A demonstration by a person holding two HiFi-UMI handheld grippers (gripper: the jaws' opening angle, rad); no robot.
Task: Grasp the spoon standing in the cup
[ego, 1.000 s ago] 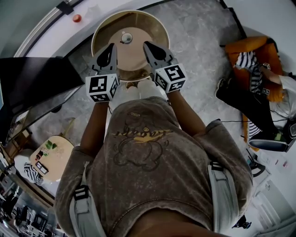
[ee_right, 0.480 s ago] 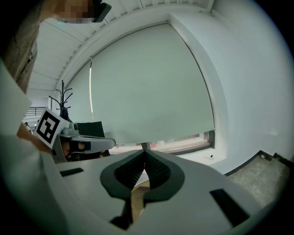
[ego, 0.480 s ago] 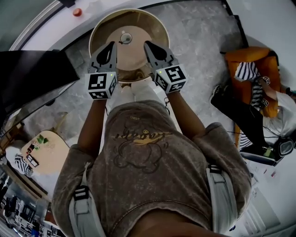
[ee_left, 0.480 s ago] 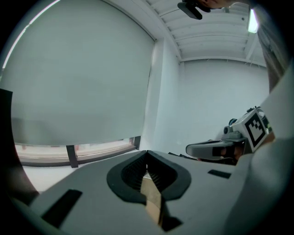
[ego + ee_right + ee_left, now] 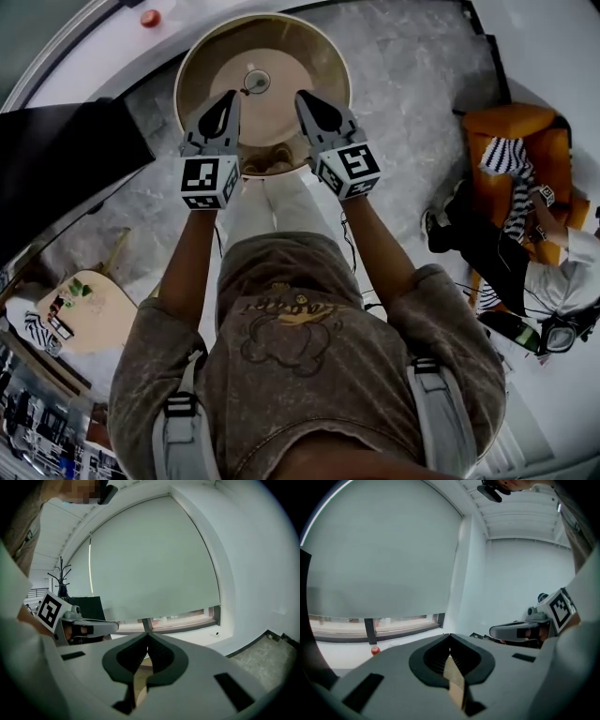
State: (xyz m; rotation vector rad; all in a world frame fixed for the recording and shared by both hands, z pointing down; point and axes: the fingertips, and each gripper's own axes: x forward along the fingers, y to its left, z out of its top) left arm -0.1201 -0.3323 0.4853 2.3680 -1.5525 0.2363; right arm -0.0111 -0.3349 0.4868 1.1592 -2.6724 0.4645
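Both pairs of jaws are pressed together w/ nothing between them: left gripper (image 5: 450,638) and right gripper (image 5: 148,634) (tips touching in each gripper view). Head view: the two are held side by side, apart, over near edge of round table (image 5: 314,52). Cup (image 5: 256,82) stands on the table just beyond & between the tips; spoon too small to make out.
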